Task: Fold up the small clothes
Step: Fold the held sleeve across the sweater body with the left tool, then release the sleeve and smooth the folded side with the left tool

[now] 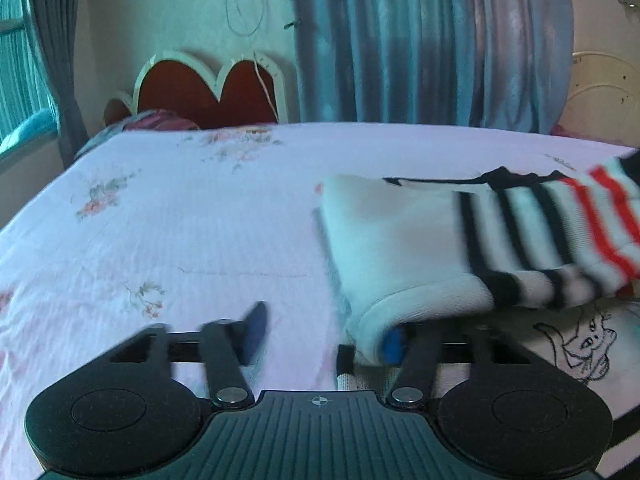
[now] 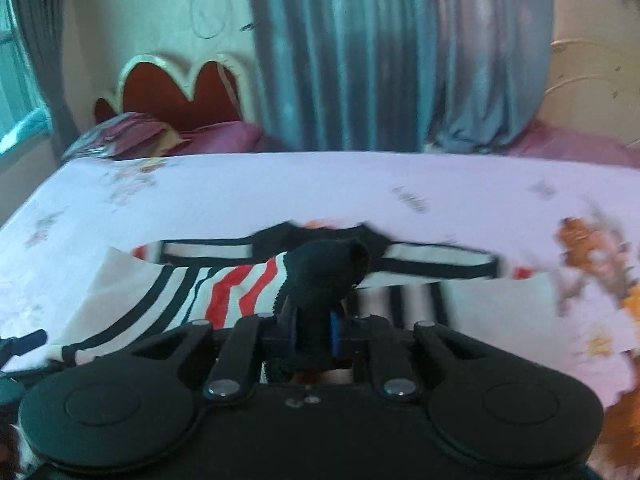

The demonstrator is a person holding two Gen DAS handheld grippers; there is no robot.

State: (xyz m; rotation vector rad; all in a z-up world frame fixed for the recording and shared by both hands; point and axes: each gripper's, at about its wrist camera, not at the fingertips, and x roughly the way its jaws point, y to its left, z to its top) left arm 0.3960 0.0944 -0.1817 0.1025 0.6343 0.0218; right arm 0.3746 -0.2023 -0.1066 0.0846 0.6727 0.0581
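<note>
On the floral pink bedsheet, a white knit garment with black and red stripes lies against the parted left gripper; only the right-wrist view shows the right gripper clamped on its black cuff.

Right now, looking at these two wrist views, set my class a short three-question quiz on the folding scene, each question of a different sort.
1. True or false: the right claw is shut on a black cuff.
2. The sweater has black stripes and stripes of which other colour? A) green B) red C) yellow
3. Fill in: the sweater lies on a floral ____.

Key: 1 true; 2 B; 3 bedsheet.
</note>
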